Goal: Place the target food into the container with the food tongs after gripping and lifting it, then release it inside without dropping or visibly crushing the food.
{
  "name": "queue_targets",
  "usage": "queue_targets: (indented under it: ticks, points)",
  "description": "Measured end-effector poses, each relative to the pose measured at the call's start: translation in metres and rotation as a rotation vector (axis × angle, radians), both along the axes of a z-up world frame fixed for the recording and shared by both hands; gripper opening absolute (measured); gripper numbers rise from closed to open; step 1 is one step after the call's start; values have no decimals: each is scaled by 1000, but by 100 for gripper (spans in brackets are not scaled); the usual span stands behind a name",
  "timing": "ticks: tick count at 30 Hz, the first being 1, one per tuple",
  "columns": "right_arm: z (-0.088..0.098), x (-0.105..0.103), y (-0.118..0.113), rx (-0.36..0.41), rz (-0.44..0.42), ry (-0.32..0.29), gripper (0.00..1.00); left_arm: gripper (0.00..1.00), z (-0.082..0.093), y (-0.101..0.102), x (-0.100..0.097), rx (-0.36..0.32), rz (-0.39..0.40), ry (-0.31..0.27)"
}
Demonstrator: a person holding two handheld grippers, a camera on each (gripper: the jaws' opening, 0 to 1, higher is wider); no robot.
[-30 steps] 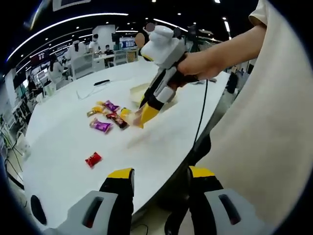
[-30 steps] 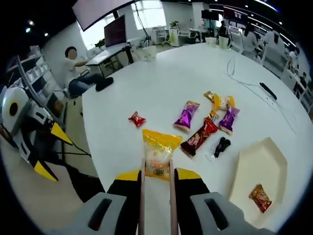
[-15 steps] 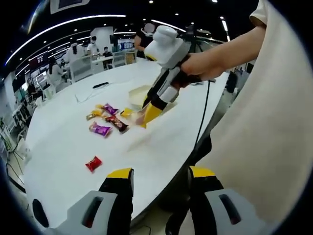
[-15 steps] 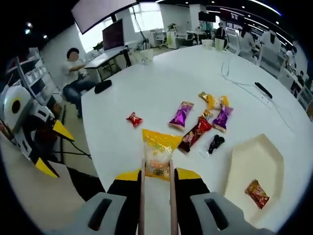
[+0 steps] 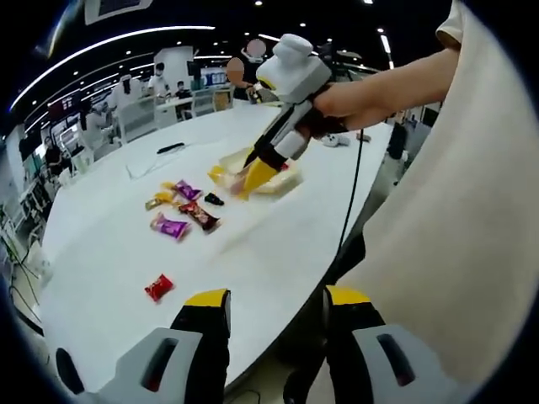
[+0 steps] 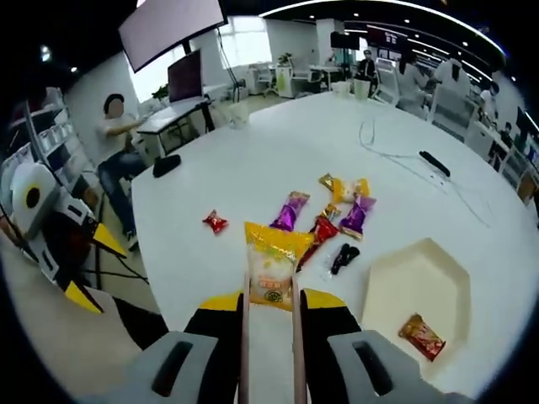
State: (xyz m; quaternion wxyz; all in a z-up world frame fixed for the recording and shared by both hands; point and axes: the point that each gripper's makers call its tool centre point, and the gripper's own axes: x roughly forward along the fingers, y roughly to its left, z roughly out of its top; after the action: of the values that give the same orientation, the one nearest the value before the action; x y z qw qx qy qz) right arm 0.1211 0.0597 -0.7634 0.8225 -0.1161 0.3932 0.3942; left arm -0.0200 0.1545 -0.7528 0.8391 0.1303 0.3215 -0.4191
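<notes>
Seen from the right gripper view, the left gripper (image 6: 87, 268), a white body with yellow jaw tips spread apart and holding nothing, hangs off the edge of the round white table (image 6: 278, 160). On the tabletop lies a small red sweet wrapper (image 6: 215, 222), alone and well apart from a cluster of wrapped snacks: a purple packet (image 6: 289, 212), a dark red packet (image 6: 320, 229), a second purple packet (image 6: 356, 216), a yellow-orange packet (image 6: 344, 188) and a small black item in clear wrap (image 6: 340, 255). At centre, the right gripper (image 6: 269, 296), black with yellow tips, grips thin metal food tongs (image 6: 295, 353), and these pinch the lower end of a yellow plastic snack packet (image 6: 271, 264), held clear above the table. To the right sits a cream hexagonal tray (image 6: 413, 278) with one red-and-orange wrapped sweet (image 6: 422, 335) inside near its lower edge; the yellow packet is still outside the tray, to its left.

In the left gripper view, the left gripper's own jaws (image 5: 276, 305) stand wide and empty over the table edge, while the right gripper (image 5: 257, 172), in a person's hand (image 5: 341, 105), holds the packet (image 5: 226, 178) over the near edge of the tray (image 5: 282, 181).
</notes>
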Motion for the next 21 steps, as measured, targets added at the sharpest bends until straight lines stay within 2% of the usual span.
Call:
queue_targets:
  ticks: [5,14,21]
  points:
    - [6,8,-5,21,-30,-14,25,43,3,-4,1,-5,1,-6]
    - [20,15,-11,47,-55,-41,25,43,-5,1,-10,5,12,17]
    - [32,22,-20,60,-75,-68,25,43,-4,0,-9,5,19,18]
